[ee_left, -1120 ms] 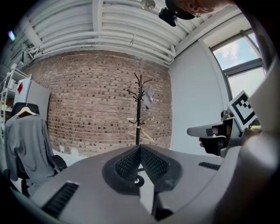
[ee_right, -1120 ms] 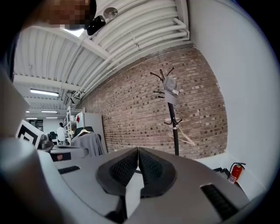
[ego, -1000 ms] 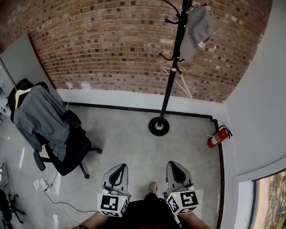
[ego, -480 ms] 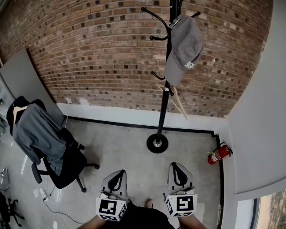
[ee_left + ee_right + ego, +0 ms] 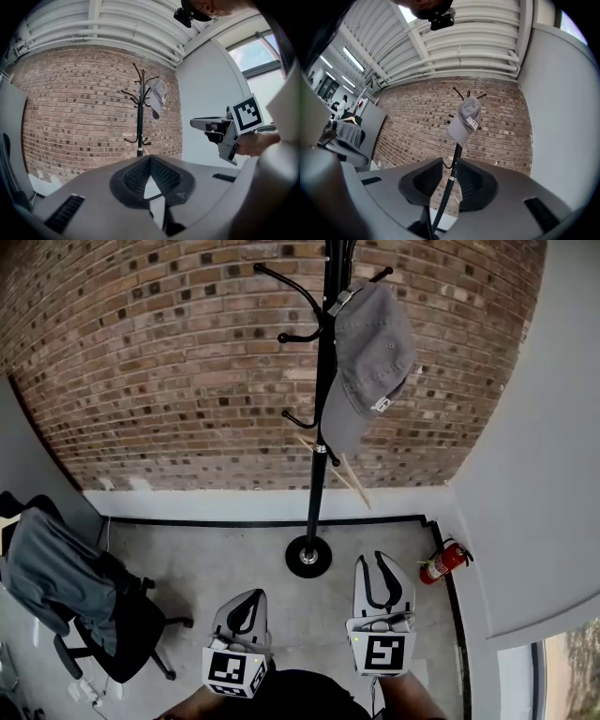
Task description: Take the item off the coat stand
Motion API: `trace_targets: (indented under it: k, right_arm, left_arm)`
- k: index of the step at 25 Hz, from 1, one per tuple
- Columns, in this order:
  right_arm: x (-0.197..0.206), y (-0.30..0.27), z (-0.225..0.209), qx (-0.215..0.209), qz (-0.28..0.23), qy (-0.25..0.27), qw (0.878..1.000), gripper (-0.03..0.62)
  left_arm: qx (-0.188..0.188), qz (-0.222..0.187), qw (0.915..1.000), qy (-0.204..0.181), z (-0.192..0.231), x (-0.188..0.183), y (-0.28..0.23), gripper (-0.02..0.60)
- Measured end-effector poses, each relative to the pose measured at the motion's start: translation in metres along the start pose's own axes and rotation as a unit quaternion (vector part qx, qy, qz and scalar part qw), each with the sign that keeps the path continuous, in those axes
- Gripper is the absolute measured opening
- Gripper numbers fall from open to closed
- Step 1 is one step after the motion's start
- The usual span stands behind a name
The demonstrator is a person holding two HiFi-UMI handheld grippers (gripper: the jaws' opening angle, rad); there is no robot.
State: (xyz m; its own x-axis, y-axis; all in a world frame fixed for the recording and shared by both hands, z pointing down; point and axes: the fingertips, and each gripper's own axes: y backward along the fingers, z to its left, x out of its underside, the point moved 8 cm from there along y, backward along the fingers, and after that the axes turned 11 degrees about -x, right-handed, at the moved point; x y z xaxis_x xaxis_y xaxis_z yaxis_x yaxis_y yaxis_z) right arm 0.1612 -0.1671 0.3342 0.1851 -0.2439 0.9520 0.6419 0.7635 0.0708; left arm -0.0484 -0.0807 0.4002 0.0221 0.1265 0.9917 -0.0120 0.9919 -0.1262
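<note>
You hold both tools low in front, pointing forward. Your left tool (image 5: 251, 596): jaws together, empty. Your right tool (image 5: 380, 563): slightly further ahead, jaws opening a crack, nothing between them.

Grey cap (image 5: 370, 352) hangs on coat stand (image 5: 318, 474) before brick wall (image 5: 169, 381)

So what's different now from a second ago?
The person stepped closer to the coat stand, so the grey cap looks bigger. The right gripper reached forward, its jaws opening, gripping nothing. The left gripper stays low and shut; the grey cap still hangs on the stand.
</note>
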Motion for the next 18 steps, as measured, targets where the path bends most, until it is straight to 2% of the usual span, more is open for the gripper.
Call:
trace_targets:
  k: [2,5,8,11,13,15,18]
  right_arm:
    - [-0.009,-0.033,-0.006,0.019,0.01,0.042,0.999,0.116]
    - [-0.021,-0.082,-0.014,0.061,0.039,0.107,0.992,0.153]
    - [-0.03,-0.133,-0.019,0.113,0.069,0.156,0.979,0.177]
    - [-0.028,-0.177,-0.019,0.167,0.091,0.172,0.967,0.202]
    - [-0.028,-0.2,-0.021,0.214,0.097,0.185,0.954,0.207]
    - [-0.029,-0.216,-0.025,0.259,0.092,0.203,0.94,0.207]
    - [-0.033,-0.232,-0.03,0.302,0.073,0.212,0.926,0.207]
  left_arm:
    - [0.018,-0.005,0.9998,0.0,0.019,-0.009,-0.027,0.025]
    - [0.042,-0.017,0.999,-0.005,0.049,-0.023,-0.064,0.025]
    - [0.06,-0.028,0.9978,-0.009,0.081,-0.037,-0.098,0.025]
    - [0.075,-0.034,0.9965,-0.012,0.109,-0.045,-0.121,0.025]
    - [0.086,-0.037,0.9955,-0.014,0.125,-0.048,-0.135,0.025]
    - [0.097,-0.04,0.9943,-0.017,0.138,-0.052,-0.148,0.025]
    - [0.112,-0.042,0.9926,-0.02,0.153,-0.056,-0.163,0.025]
